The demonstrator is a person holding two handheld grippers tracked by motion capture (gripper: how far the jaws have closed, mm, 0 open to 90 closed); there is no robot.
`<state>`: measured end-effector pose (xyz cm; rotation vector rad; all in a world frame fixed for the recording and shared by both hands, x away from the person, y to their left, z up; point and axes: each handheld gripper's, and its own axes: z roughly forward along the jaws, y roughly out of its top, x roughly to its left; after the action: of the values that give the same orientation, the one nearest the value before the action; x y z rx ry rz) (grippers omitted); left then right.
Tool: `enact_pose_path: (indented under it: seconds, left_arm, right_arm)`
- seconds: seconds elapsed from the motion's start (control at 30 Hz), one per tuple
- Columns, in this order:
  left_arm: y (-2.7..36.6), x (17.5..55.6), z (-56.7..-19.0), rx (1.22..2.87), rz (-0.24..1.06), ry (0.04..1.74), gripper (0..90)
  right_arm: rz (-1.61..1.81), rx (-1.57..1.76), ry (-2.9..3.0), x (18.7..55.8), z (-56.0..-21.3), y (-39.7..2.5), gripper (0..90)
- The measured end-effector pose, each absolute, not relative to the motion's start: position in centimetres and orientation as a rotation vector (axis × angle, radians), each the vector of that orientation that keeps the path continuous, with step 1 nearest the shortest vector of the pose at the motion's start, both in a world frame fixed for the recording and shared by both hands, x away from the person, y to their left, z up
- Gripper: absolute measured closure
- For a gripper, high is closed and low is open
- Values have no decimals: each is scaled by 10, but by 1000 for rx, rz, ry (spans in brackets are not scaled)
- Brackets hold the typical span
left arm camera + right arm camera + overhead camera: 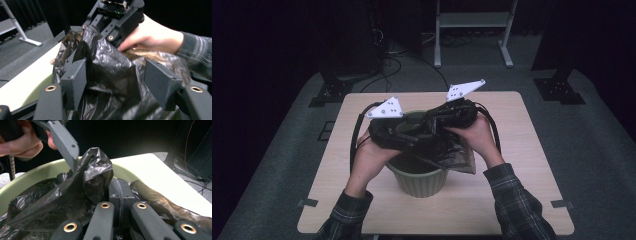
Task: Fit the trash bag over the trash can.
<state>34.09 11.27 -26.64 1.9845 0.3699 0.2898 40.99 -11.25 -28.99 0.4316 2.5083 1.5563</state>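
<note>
a black plastic bag (451,152) is bunched over the mouth of a green ribbed bin (419,179), which stands near the middle of the worktop (522,145); part of the bag hangs over the bin's rim on the person's right. the left hand-held gripper (117,82) hovers above the bin with its jaws wide apart, the film bulging up between them but not pinched. the right hand-held gripper (122,195) sits just over the bin's far-right rim with its jaws pressed together on a fold of the bag.

the likely trouble is the thin film: if the right hand-held gripper pulls while the left closes on a thick wad, the bag could tear or slip free and collapse into the bin. the bin looks light, so a sideways tug might drag or tip it. the two tools are near each other above the bin and could knock together.
</note>
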Motion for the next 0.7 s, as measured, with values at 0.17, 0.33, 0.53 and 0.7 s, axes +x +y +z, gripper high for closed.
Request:
enact_pose_path:
  seconds: [0.17, 0.33, 0.53, 0.7]
  left_arm:
    - [100, 347, -271, 2041, 295, 411, 403]
    - [103, 350, -274, 2072, 252, 398, 747]
    - [118, 353, -273, 2078, 260, 417, 891]
    - [143, 354, -275, 2054, 284, 452, 891]
  right_arm:
    - [1570, 430, 2507, 409, -288, -115, 900]
    - [1567, 423, 2505, 406, -286, -117, 900]
    - [1625, 410, 2496, 402, -286, -124, 819]
    - [1638, 418, 2446, 395, -283, -146, 743]
